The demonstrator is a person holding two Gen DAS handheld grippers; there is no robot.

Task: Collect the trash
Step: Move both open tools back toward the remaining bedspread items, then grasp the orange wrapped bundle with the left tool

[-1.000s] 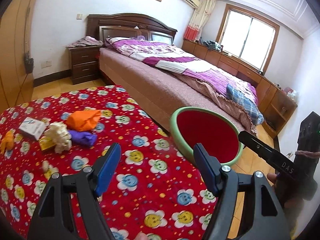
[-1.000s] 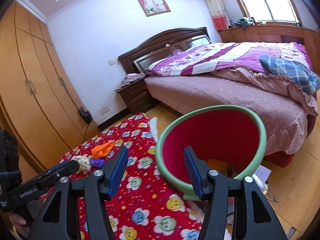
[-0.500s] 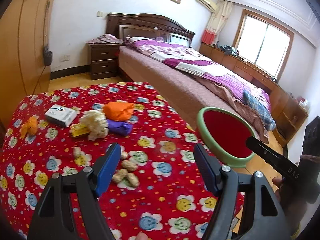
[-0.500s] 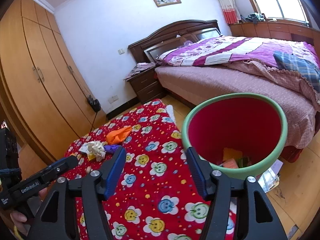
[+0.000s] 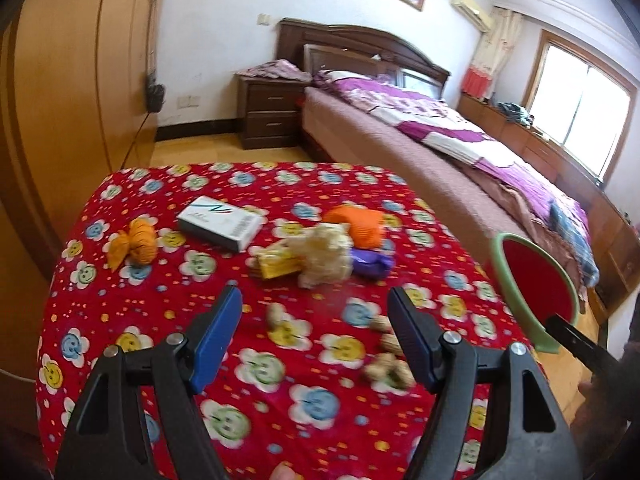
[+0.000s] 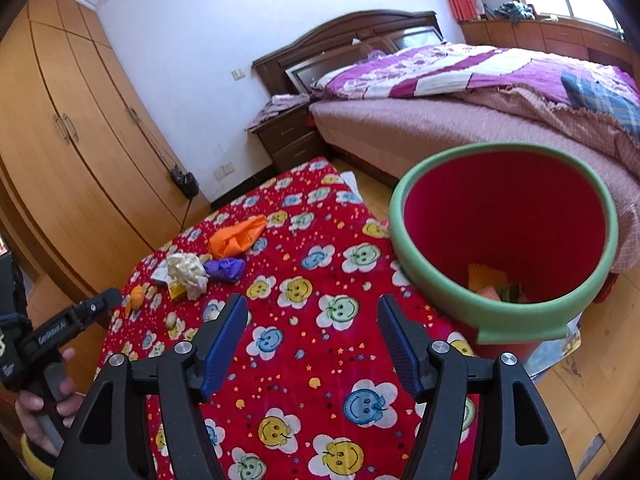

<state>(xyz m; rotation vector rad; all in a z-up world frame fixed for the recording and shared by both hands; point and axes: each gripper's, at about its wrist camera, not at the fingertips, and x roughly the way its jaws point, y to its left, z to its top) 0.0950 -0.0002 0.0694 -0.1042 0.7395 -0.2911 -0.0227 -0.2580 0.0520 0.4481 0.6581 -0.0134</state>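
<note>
Trash lies on the red flowered tablecloth (image 5: pixel 168 280): a white box (image 5: pixel 220 222), an orange peel (image 5: pixel 136 242), a crumpled white tissue (image 5: pixel 322 254), a yellow wrapper (image 5: pixel 276 266), an orange wrapper (image 5: pixel 360 226), a purple wrapper (image 5: pixel 370 264) and several peanut shells (image 5: pixel 386 366). My left gripper (image 5: pixel 314 324) is open and empty, hovering above the cloth in front of the pile. My right gripper (image 6: pixel 314 328) is open and empty above the cloth, left of the red bin with a green rim (image 6: pixel 504 240), which holds some scraps. The tissue (image 6: pixel 186 270), orange wrapper (image 6: pixel 236 236) and purple wrapper (image 6: pixel 226 268) lie beyond it.
A bed (image 5: pixel 460 160) with a purple quilt runs along the right past the bin (image 5: pixel 532 280). A dark nightstand (image 5: pixel 272 116) stands behind the table. Wooden wardrobes (image 6: pixel 80 140) line the left wall. The wooden floor (image 6: pixel 592 400) shows beside the bin.
My left gripper has swung left from the bin toward the trash pile, bringing the peanut shells and orange peel into view. My right gripper has pulled back and risen, looking down into the bin.
</note>
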